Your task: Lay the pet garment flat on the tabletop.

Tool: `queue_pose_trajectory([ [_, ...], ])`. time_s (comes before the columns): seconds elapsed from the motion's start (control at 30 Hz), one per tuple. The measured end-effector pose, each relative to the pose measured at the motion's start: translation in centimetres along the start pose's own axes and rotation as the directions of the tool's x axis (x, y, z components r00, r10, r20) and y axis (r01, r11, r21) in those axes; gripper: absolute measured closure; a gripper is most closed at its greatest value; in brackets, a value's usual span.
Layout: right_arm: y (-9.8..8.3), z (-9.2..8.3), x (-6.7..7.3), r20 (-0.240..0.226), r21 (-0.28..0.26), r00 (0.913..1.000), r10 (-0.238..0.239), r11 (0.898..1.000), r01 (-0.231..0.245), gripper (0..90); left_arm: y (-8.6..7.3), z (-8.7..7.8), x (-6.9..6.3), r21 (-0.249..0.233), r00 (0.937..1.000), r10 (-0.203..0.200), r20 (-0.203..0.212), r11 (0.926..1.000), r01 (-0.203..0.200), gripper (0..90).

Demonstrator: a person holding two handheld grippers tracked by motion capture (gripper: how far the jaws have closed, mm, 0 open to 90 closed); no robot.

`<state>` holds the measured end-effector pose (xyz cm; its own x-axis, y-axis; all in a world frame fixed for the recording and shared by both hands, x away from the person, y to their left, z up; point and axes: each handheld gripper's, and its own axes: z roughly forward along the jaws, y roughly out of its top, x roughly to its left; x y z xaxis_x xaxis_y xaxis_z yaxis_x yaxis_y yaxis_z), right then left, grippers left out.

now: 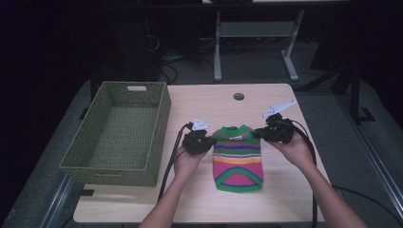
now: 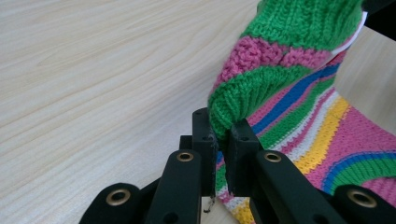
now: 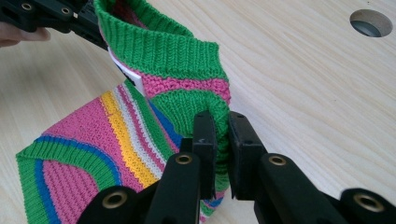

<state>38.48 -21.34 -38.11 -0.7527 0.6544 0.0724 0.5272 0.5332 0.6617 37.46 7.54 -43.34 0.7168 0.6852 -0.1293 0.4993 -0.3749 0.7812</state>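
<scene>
A small striped knitted sweater [image 1: 237,156] lies at the centre of the high view on a pale wooden table [image 1: 285,199]. The left gripper [image 1: 203,141] has its jaws clamped on one green sleeve, the right gripper [image 1: 263,133] on the other. A green woven basket [image 1: 95,156] sits at left

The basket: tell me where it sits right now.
In the high view the green woven basket sits at the table's left edge, left of the left gripper and the striped sweater, touching neither.
</scene>
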Motion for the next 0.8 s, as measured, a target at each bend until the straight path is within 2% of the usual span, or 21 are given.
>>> queue_pose_trajectory([
  [0.3,0.1,0.5,-0.8,0.025,-0.01,0.9994,0.023,1.0,-0.023,81.7,1.0,0.4,-0.1,0.002,0.9985,0.038,-0.04,0.9993,-0.037,83.3],
  [0.33,0.2,0.6,-1.1,0.04,-0.019,0.9989,0.026,0.999,-0.026,79.3,1.0,0.6,-0.1,-0.007,0.9974,0.039,-0.061,0.9992,-0.04,81.2],
  [0.37,0.3,0.7,-1.4,0.062,-0.028,0.9974,0.038,0.999,-0.037,70.4,1.0,0.9,-0.1,-0.012,0.995,0.023,-0.097,0.9996,-0.025,72.1],
  [0.4,0.5,0.9,-1.9,0.091,-0.037,0.9941,0.06,0.998,-0.057,59.0,1.1,1.0,0.1,-0.011,0.9933,0.015,-0.114,0.9998,-0.016,61.7],
  [0.43,0.7,1.2,-2.5,0.1,-0.051,0.9907,0.092,0.995,-0.087,54.6,1.1,1.1,0.3,-0.009,0.9936,-0.003,-0.113,1.0,0.002,56.7],
  [0.5,0.6,1.6,-3.3,0.073,-0.071,0.9874,0.14,0.988,-0.135,50.5,1.0,1.1,0.5,-0.007,0.9935,-0.02,-0.112,0.9998,0.019,48.5],
  [0.57,0.4,1.9,-3.7,0.069,-0.06,0.9864,0.15,0.988,-0.146,46.7,0.9,1.0,0.4,-0.005,0.9938,-0.016,-0.11,0.9999,0.015,46.0],
  [0.7,-0.4,2.7,-3.8,0.027,-0.008,0.9879,0.153,0.988,-0.153,43.6,0.9,0.7,0.5,-0.005,0.9951,-0.008,-0.099,1.0,0.007,44.8],
  [0.8,-0.9,2.9,-3.6,0.005,-0.012,0.9888,0.149,0.989,-0.149,43.1,0.9,0.6,0.3,-0.01,0.9965,-0.009,-0.083,0.9999,0.008,44.3],
])
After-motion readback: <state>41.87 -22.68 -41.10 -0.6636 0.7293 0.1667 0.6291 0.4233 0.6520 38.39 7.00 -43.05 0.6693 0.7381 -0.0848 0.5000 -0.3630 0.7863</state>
